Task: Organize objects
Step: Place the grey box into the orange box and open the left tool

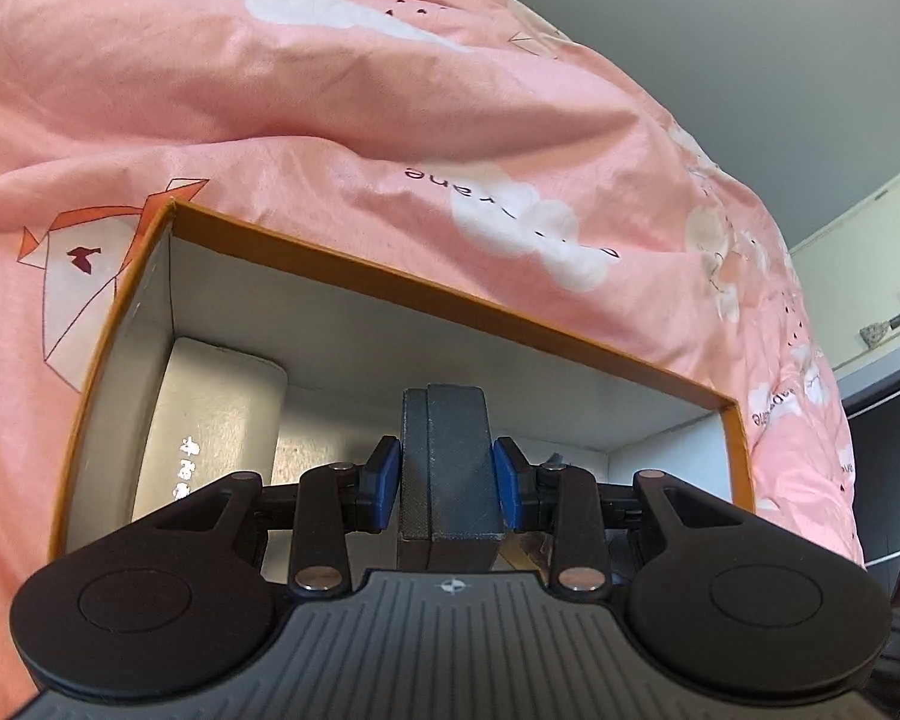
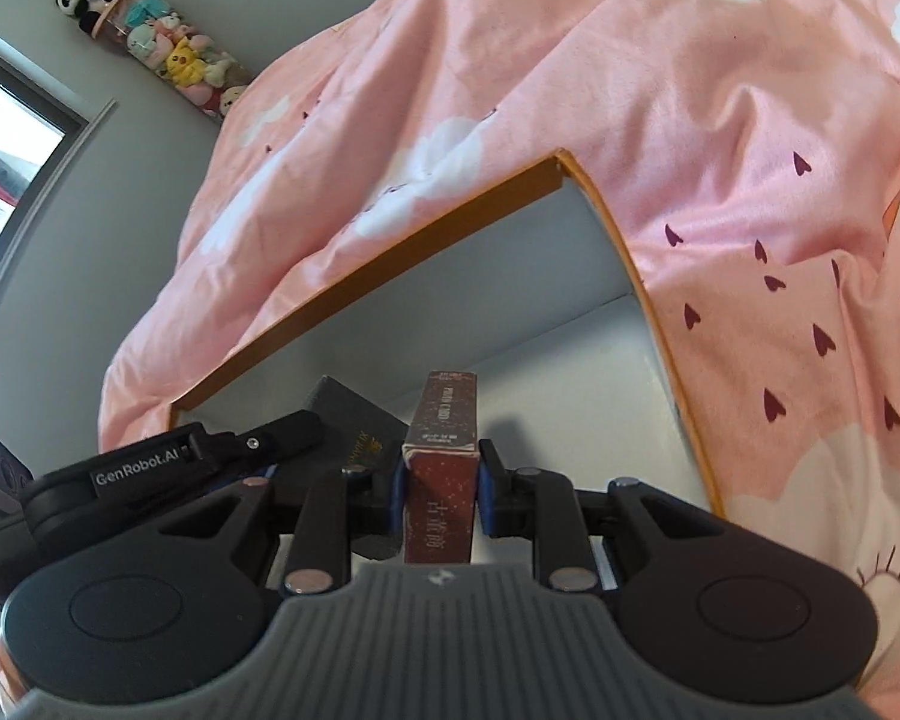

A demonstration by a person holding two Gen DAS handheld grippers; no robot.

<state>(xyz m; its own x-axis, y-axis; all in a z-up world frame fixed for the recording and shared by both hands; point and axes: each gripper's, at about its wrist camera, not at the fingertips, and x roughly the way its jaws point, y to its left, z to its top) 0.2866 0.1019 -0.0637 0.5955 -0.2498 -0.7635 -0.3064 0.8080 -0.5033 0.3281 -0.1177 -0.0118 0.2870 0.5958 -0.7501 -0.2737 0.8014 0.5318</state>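
An open cardboard box with an orange rim and white inside lies on a pink duvet; it also shows in the right wrist view. My left gripper is shut on a dark grey textured case and holds it inside the box. A white padded case lies at the box's left end. My right gripper is shut on a dark red speckled carton, held upright inside the box. The left gripper's body and its dark case sit just left of the carton.
The pink duvet with cloud and crane prints surrounds the box on all sides. A grey wall, a window and a hanging tube of plush toys are at the left of the right wrist view. A shelf is at far right.
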